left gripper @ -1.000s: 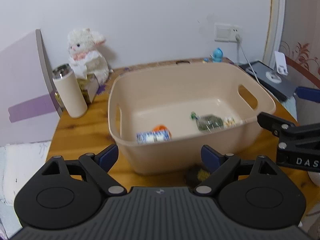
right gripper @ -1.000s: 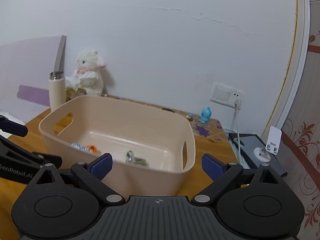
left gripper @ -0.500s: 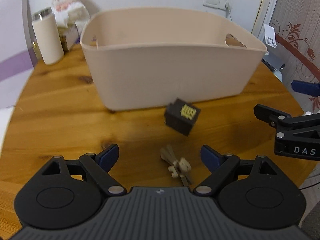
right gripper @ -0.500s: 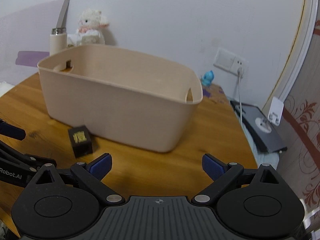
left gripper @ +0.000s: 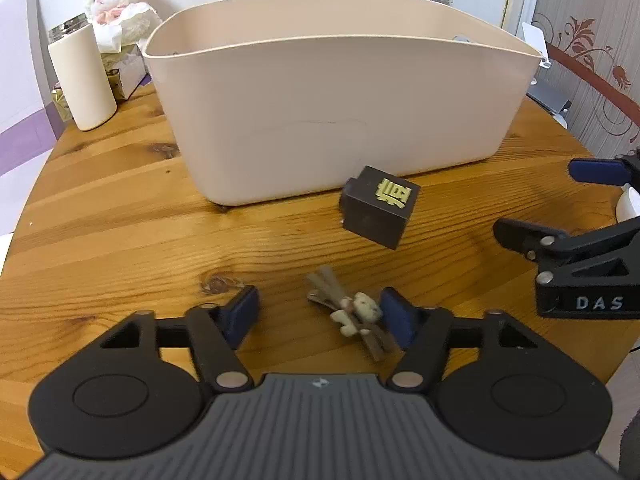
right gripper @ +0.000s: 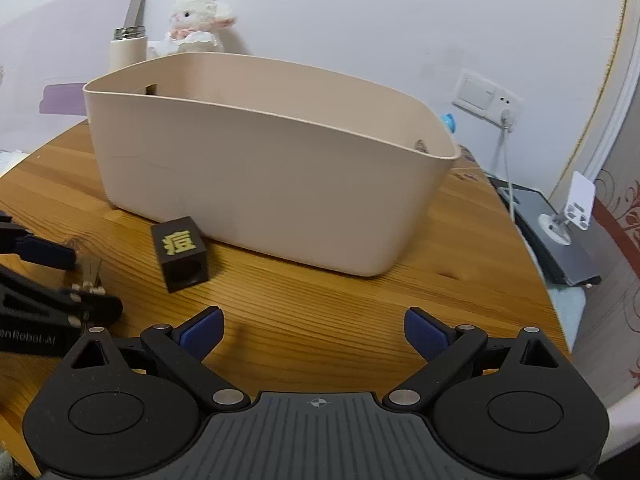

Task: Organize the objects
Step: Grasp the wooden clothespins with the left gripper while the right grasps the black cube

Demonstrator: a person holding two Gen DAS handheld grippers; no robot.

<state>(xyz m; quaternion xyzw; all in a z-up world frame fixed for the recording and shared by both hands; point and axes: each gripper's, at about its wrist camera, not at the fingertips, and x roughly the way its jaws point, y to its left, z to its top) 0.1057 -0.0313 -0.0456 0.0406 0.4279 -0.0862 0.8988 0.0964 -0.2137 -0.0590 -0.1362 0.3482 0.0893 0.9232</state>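
A beige plastic tub (left gripper: 340, 96) stands on the round wooden table (left gripper: 120, 216); it also shows in the right wrist view (right gripper: 260, 168). A dark cube with a gold character (left gripper: 380, 206) lies in front of it, seen too in the right wrist view (right gripper: 180, 254). A small hair clip with a tiny bear (left gripper: 352, 314) lies between the fingers of my left gripper (left gripper: 320, 316), which is open and low over the table. My right gripper (right gripper: 314, 332) is open and empty, to the right of the cube.
A cream thermos (left gripper: 82, 78), a white plush lamb (left gripper: 124, 0) and a small box stand at the back left. A wall socket (right gripper: 486, 98) with a cable, a grey device (right gripper: 556, 240) and a card stand (right gripper: 576, 204) are to the right.
Both grippers have dropped from above the tub to table height in front of it. The left gripper has moved forward so the bear clip lies between its fingers.
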